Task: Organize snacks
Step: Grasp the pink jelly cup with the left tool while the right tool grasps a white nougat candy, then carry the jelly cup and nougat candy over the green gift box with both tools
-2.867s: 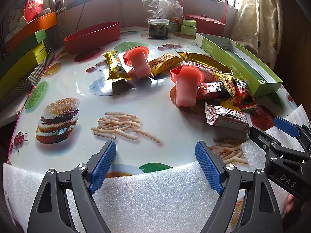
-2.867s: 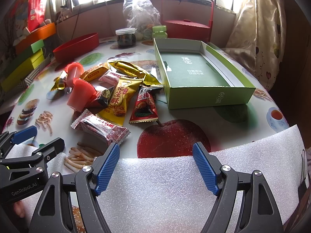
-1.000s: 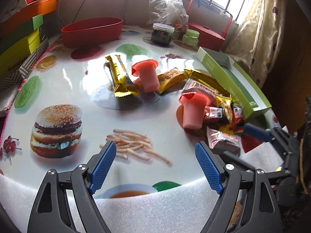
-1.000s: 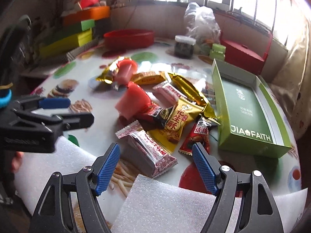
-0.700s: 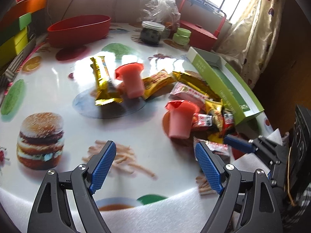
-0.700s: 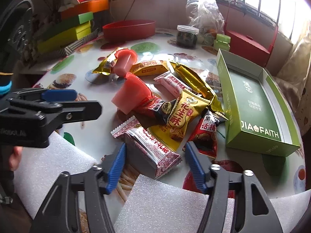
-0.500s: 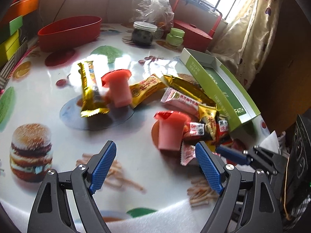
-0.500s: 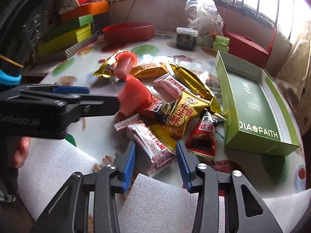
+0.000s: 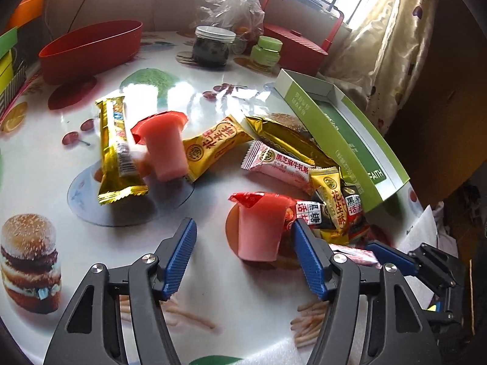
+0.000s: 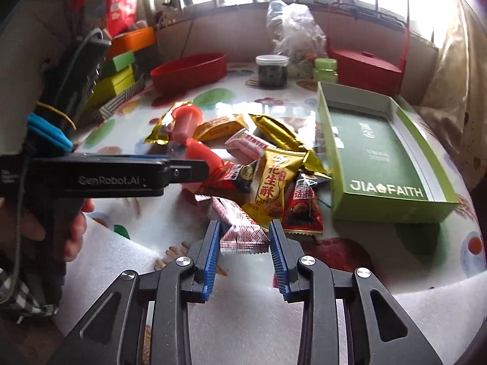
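The left claw [image 9: 243,258] is closing from a wide spread around the upside-down pink plastic jelly cup with a red foil lid [image 9: 258,228], which stands on the glossy food-printed tabletop [image 9: 213,289] left of the open green cardboard box [image 9: 344,140]. No pad touches it yet, and the right-hand pad is crowded by the black-and-red candy packets [image 9: 310,216] beside the cup. To do this well, that pad should slip between cup and packets so only the cup's tapered wall is squeezed, low and level. Nearer the green box, the right claw [image 10: 243,243] is narrowing onto the near end of a pink-and-white patterned wafer packet [image 10: 240,228], whose crimped edge lies between the pads, seemingly just touching. It should grip the body, not the flimsy seam, before lifting toward the box.
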`<state>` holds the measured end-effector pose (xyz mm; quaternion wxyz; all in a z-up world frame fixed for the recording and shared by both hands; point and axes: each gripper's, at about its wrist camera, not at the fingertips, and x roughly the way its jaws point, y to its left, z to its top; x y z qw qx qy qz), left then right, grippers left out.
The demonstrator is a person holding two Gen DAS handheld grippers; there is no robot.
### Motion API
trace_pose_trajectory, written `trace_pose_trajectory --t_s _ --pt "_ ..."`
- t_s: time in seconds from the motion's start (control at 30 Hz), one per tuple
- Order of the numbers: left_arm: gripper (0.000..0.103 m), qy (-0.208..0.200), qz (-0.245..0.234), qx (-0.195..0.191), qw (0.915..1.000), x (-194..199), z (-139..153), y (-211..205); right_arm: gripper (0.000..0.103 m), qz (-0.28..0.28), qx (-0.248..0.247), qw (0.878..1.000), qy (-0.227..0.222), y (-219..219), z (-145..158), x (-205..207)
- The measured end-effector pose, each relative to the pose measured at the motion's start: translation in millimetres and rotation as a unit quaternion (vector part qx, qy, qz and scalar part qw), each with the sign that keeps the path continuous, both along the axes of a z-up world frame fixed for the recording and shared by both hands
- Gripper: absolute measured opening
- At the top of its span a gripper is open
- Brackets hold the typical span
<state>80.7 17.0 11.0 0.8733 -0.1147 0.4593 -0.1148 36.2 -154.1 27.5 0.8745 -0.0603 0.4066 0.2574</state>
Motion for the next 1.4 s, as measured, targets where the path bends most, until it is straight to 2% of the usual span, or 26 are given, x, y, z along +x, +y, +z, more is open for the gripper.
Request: trace_pose_trajectory --t_s 0.03,0.1,0.17,0.3,0.83,0.87,0.9,1.13,1.2,1.27,1.4 --pt "0.064 0.000 -0.001 -0.002 1.0000 2.3 0.2 -1.5 0.031 -0.006 -0.001 1.000 0.000 -2.6 1.3 -0.2" --pt "0.045 0.001 -0.010 -0.001 0.9999 6.8 -0.3 -6.4 0.031 -0.014 0.002 1.000 -0.003 -7.2 3.5 -0.4" --pt "0.039 0.001 -0.015 0.003 0.9999 8.6 -1.0 -9.7 0.031 -0.021 0.006 1.000 -0.001 -11.9 4.3 -0.1" --pt "0.032 -0.001 -0.023 0.004 0.9997 7.7 -0.1 -13.3 0.030 -0.029 0.013 0.999 0.002 -17.1 5.8 -3.5" --pt "0.032 -0.026 -0.031 -0.012 0.9991 -8.4 19.9 -14.5 0.027 -0.044 0.061 0.997 -0.017 -43.6 23.1 -9.5" --pt "0.032 -0.025 -0.031 -0.013 0.9991 -8.6 19.6 -14.7 0.025 -0.048 0.060 0.997 -0.015 -45.1 22.3 -9.4" --pt "0.032 -0.024 -0.033 -0.013 0.9991 -9.1 19.2 -15.3 0.014 -0.054 0.060 0.997 -0.014 -47.7 22.0 -9.5" --pt "0.032 -0.017 -0.032 -0.012 0.9993 -10.5 14.3 -17.7 0.013 -0.066 0.060 0.996 0.007 -63.8 15.6 -10.6" --pt "0.032 -0.015 -0.032 -0.009 0.9993 -10.8 13.3 -18.5 0.015 -0.067 0.063 0.996 0.007 -66.2 15.8 -10.4" --pt "0.032 -0.013 -0.032 -0.009 0.9994 -11.6 12.1 -18.9 0.022 -0.055 0.063 0.996 0.004 -65.9 17.2 -10.5" --pt "0.032 -0.008 -0.030 -0.011 0.9995 -12.0 9.3 -17.8 0.032 0.009 0.030 1.000 0.001 -50.0 19.6 -7.9"
